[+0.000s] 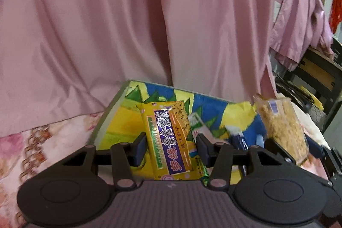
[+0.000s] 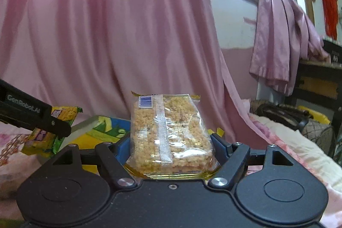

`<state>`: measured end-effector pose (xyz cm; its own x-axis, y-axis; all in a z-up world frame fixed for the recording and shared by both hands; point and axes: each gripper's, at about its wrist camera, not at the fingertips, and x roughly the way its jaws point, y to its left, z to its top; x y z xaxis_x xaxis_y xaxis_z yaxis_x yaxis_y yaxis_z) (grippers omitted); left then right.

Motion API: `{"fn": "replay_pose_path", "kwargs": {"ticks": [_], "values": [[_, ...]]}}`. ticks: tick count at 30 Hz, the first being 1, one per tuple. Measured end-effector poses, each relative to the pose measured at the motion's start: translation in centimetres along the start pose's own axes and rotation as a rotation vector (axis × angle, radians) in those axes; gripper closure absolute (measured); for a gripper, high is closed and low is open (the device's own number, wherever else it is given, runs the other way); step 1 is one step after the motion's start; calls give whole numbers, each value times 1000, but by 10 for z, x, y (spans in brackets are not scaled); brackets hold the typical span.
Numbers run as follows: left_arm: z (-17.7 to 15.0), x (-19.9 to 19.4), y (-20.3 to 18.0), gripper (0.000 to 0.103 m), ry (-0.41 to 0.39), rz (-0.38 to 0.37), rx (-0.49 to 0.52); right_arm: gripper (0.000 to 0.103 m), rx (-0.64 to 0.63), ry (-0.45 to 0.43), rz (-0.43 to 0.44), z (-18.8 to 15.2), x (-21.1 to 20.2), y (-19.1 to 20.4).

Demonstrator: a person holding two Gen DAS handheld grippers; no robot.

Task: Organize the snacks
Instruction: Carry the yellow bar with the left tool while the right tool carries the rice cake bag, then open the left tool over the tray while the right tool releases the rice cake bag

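Two claws pinch a glossy foil packet (image 1: 171, 140) and a crumbly clear-wrapped bar (image 2: 171, 134).

My left hand-held gripper (image 1: 171, 150) is matt black plastic with dull metal pivot pins, and it pinches a glossy yellow foil packet (image 1: 171, 142). My right hand-held gripper (image 2: 171, 150), the same matt plastic, clamps a clear, shiny film pack (image 2: 168, 134) of rough, crumbly puffed grains. The box lid (image 1: 119, 119) looks smooth printed card. Behind hangs a pink satiny curtain (image 1: 128, 25); the floral bedsheet (image 1: 32, 142) is soft matt cloth.
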<state>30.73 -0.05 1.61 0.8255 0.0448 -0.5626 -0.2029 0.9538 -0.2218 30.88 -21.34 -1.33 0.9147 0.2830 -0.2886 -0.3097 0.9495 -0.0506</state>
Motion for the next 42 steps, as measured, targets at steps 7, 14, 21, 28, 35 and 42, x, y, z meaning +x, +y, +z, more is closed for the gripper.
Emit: {"fn": "replay_pose_path", "kwargs": {"ticks": [7,14,21,28,35,42], "values": [[17,67,-22,49,45,3,-33,26,103,121,-16,-2,53,-42],[7,102,-39,49,94,18,13,26,143,209,4,-16,73,-58],[-3,114,-43,49,122,36,28,26,84,256,40,-23,81,-45],[-9,118,-42,49,139,36,26,26,31,279,37,-26,83,-37],[-15,119,-42,49,152,48,35,25,1,296,37,-27,86,-34],[-15,119,-41,48,160,50,25,23,-14,302,30,-28,86,-32]]}}
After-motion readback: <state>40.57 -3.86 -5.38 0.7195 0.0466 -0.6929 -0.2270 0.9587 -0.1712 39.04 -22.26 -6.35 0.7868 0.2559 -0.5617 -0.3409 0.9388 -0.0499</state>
